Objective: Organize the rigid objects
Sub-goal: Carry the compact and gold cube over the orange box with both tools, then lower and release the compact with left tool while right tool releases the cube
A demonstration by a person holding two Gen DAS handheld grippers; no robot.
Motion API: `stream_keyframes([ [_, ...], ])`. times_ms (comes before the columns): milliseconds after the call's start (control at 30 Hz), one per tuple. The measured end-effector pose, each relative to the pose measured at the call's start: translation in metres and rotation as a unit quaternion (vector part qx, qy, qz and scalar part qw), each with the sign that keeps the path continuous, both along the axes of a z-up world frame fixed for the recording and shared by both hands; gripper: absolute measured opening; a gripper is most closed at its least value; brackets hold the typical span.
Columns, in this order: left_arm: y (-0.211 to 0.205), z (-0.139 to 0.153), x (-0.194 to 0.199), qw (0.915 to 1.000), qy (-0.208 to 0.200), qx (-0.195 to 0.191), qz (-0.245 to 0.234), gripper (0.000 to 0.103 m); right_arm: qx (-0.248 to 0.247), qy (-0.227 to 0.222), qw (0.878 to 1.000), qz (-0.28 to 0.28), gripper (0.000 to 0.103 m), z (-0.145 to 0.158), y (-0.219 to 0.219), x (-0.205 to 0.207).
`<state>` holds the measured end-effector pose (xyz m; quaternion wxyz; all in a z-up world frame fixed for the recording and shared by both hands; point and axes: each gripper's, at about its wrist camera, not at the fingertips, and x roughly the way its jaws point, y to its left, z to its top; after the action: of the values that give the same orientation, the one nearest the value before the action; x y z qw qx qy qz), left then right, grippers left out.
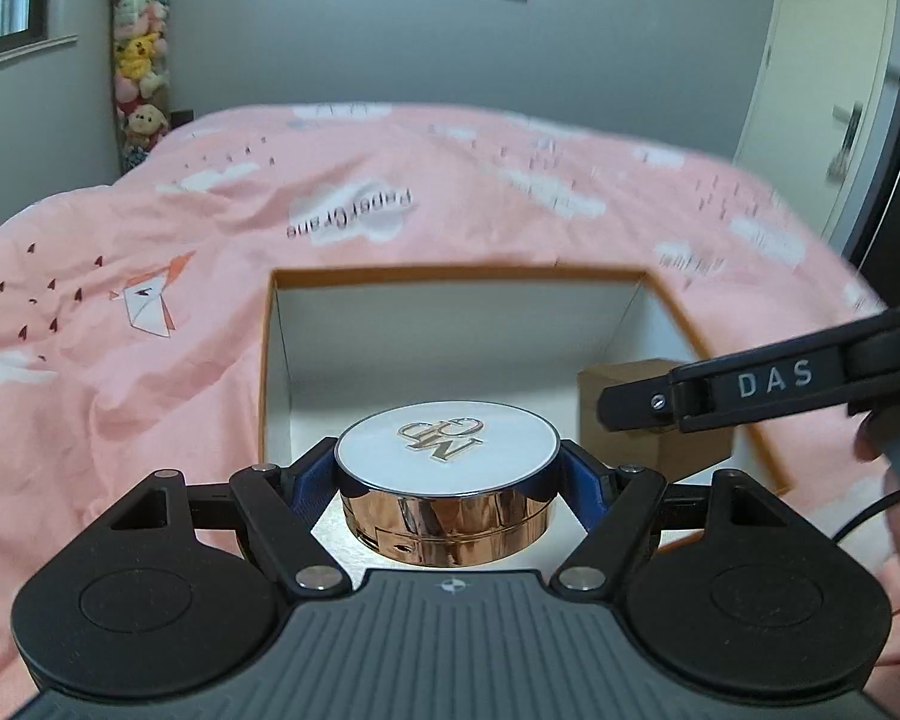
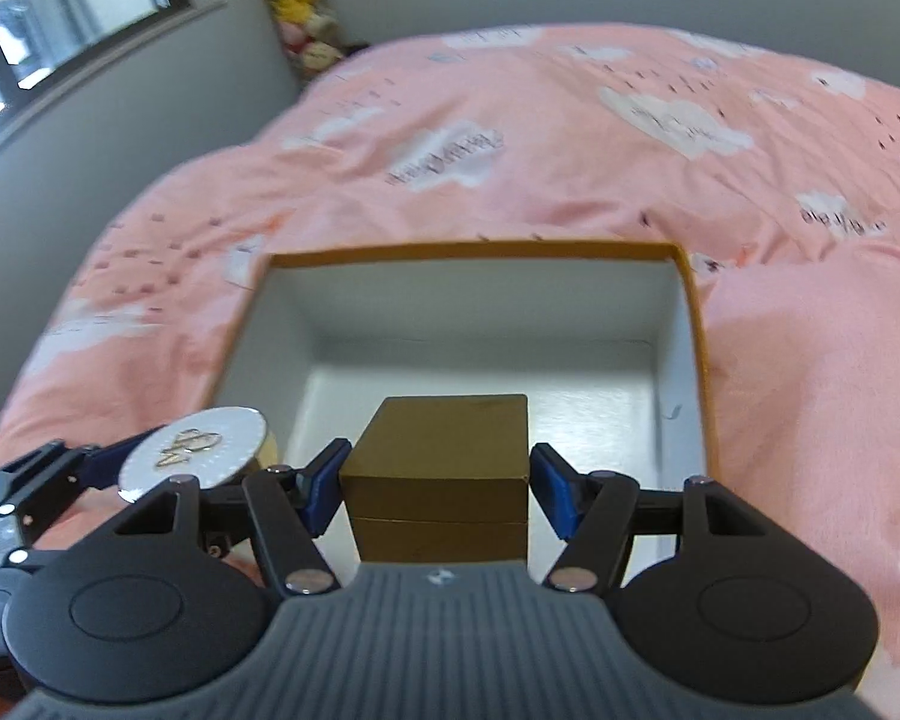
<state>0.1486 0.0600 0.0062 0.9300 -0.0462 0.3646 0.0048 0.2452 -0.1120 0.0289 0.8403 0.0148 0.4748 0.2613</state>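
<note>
My left gripper is shut on a round rose-gold compact with a white lid, held over the near left part of an open orange-rimmed box. My right gripper is shut on a small gold-brown cube box, held inside the open box near its front. The compact and the left gripper show at the left of the right wrist view. The cube box and the right gripper's arm show at the right of the left wrist view.
The open box lies on a bed with a pink patterned duvet. Stuffed toys hang in the far left corner by a window. A white door stands at the right.
</note>
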Motion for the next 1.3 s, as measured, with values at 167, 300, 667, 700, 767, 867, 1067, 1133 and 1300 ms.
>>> stream_keyframes([
  [167,-0.008,-0.026,0.031,0.9981,0.044,0.043,-0.008,0.088,-0.019,0.039,0.999,-0.013,0.064,-0.037,0.003,0.027],
  [300,-0.012,-0.042,0.047,0.9957,0.073,0.056,-0.011,0.088,-0.027,0.058,0.998,-0.016,0.064,-0.055,0.007,0.035],
  [667,-0.025,-0.060,0.057,0.9840,0.109,0.139,-0.022,0.088,-0.036,0.082,0.996,-0.015,0.064,-0.077,0.009,0.046],
  [700,-0.026,-0.059,0.056,0.9841,0.105,0.141,-0.025,0.088,-0.037,0.083,0.996,-0.014,0.064,-0.078,0.008,0.046],
  [767,-0.034,-0.054,0.051,0.9837,0.084,0.154,-0.040,0.088,-0.036,0.085,0.996,-0.012,0.064,-0.079,0.008,0.046],
  [867,-0.037,-0.052,0.055,0.9858,0.093,0.125,-0.062,0.088,-0.036,0.087,0.995,-0.014,0.064,-0.080,0.006,0.047],
  [1067,-0.031,-0.066,0.077,0.9842,0.138,0.094,-0.058,0.088,-0.043,0.084,0.995,-0.017,0.064,-0.078,0.002,0.048],
  [1133,-0.028,-0.067,0.081,0.9823,0.155,0.088,-0.059,0.088,-0.044,0.085,0.995,-0.013,0.064,-0.078,0.002,0.047],
  [1300,-0.026,-0.077,0.090,0.9729,0.210,0.080,-0.054,0.088,-0.042,0.092,0.995,-0.004,0.064,-0.082,0.006,0.046],
])
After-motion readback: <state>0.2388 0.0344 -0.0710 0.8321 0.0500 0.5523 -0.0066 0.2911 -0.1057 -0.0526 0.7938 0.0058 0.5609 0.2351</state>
